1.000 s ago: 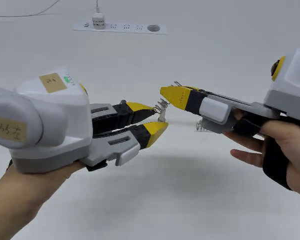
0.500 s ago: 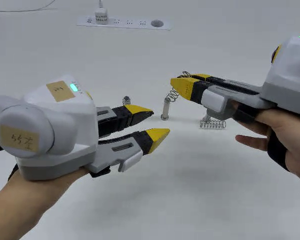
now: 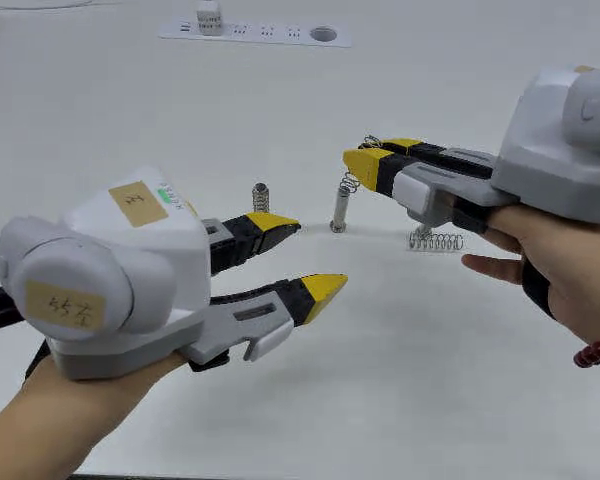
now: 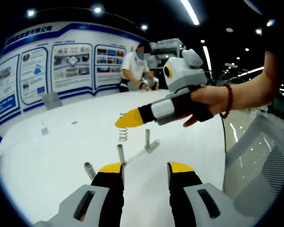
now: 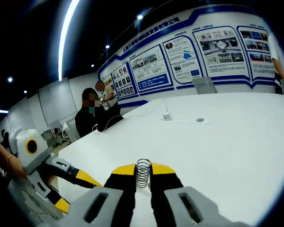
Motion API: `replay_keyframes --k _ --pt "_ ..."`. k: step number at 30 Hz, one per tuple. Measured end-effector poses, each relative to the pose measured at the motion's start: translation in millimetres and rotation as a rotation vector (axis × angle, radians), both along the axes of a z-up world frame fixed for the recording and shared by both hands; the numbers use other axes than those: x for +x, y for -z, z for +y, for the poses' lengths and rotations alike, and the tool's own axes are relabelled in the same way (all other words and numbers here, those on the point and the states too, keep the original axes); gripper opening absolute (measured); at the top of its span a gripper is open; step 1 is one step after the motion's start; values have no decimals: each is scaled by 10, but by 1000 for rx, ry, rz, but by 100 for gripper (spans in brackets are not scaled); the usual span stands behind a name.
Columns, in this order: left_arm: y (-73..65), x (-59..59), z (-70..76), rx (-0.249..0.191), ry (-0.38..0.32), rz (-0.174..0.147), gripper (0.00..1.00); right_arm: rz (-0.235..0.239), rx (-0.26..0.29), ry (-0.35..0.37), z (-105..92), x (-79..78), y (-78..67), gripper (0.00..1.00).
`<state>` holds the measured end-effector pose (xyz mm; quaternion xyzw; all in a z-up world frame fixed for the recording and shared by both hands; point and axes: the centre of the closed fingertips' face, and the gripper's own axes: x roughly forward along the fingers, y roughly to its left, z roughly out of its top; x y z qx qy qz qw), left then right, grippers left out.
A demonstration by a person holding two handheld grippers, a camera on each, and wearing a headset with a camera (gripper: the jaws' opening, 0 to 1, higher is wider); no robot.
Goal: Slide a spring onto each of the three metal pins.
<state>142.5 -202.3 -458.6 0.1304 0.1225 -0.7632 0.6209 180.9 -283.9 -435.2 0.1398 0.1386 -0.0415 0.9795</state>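
Left gripper [image 3: 317, 255]: jaws wide apart.
Right gripper [image 3: 358, 165]: jaws squeezing a spring [image 5: 143, 172].
Bare pin [image 3: 339, 208]: stands up straight, just under the right gripper's tip.

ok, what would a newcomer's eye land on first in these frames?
The right gripper is shut on a spring, held near the top of a bare upright pin at the centre of the head view. The left gripper looms at lower left, open. Just beyond it, a second pin already carries a spring, and a loose spring lies right of the bare pin.
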Motion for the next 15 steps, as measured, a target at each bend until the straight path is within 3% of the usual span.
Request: replay_keyframes --k 15 --pt "66 3 17 12 -3 26 44 43 -106 -12 -47 102 160 12"
